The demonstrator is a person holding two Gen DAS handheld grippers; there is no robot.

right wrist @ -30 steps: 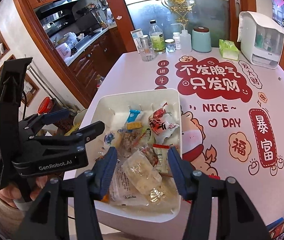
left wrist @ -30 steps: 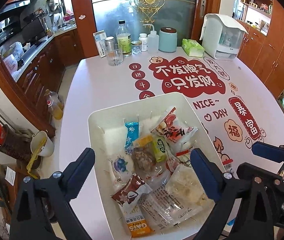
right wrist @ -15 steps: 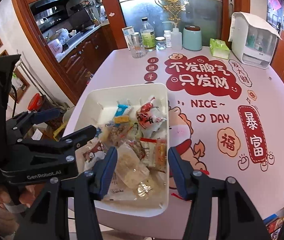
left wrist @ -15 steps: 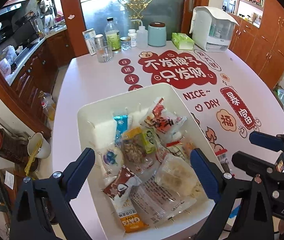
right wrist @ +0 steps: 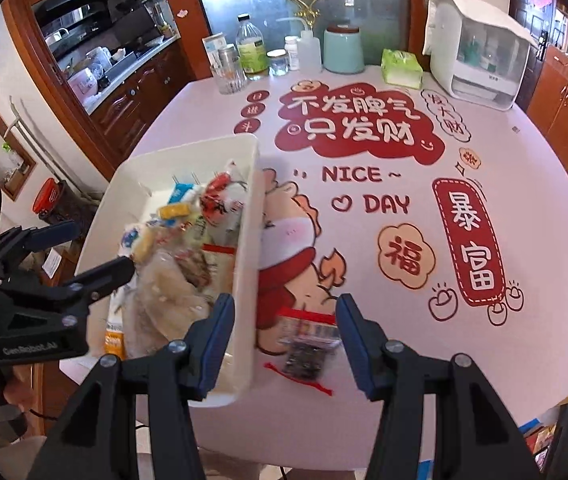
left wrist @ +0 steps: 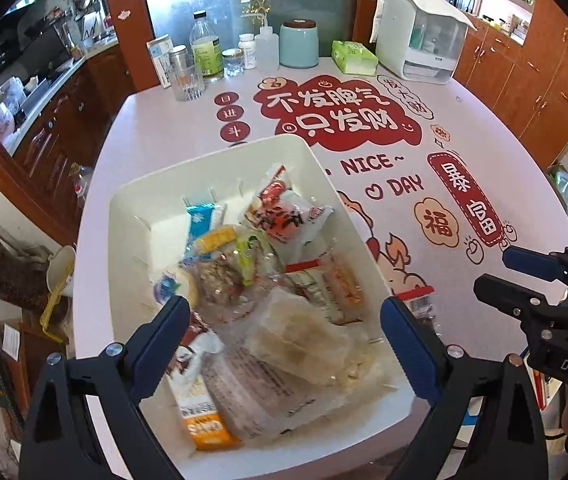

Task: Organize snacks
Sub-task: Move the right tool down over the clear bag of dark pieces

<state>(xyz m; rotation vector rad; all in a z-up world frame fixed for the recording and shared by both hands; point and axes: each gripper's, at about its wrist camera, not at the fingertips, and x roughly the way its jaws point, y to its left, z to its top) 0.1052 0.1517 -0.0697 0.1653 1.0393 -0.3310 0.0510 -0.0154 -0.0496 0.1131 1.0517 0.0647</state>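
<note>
A white bin [left wrist: 136, 216] full of wrapped snacks [left wrist: 284, 320] sits at the near left corner of the table [left wrist: 156, 120], its left wall close to the table's left edge and its near wall close to the front edge. To the right of the bin the printed tabletop lies wide and bare as far as the right edge. At the far edge a row of things stands close together: a drinking glass [left wrist: 189, 84], a bottle [left wrist: 205, 50], a teal jar [left wrist: 299, 43], a green tissue pack [left wrist: 353, 58] and a white cabinet [left wrist: 419, 36].

The left gripper [left wrist: 284, 344] hangs over the near half of the bin with its fingers spread wide, one blue pad above the left part of the pile and the other above the right wall. Nothing is between the pads; they hold nothing.

The right gripper [right wrist: 284, 340] hovers just outside the bin's right wall. Its fingers stand about half open and grip nothing. The left pad overlaps the bin's wall in the picture, but I cannot tell whether it touches.

Only the right wrist view shows clearly a small dark packet [right wrist: 303, 344] with a red strip lying on the table just beside the bin, between the right gripper's fingers in the picture. The left wrist view shows only a sliver of it past the bin's wall, but it shows the bin's contents from above: an orange packet [left wrist: 208, 424] at the near wall and a red and white one [left wrist: 284, 212] towards the far side.
</note>
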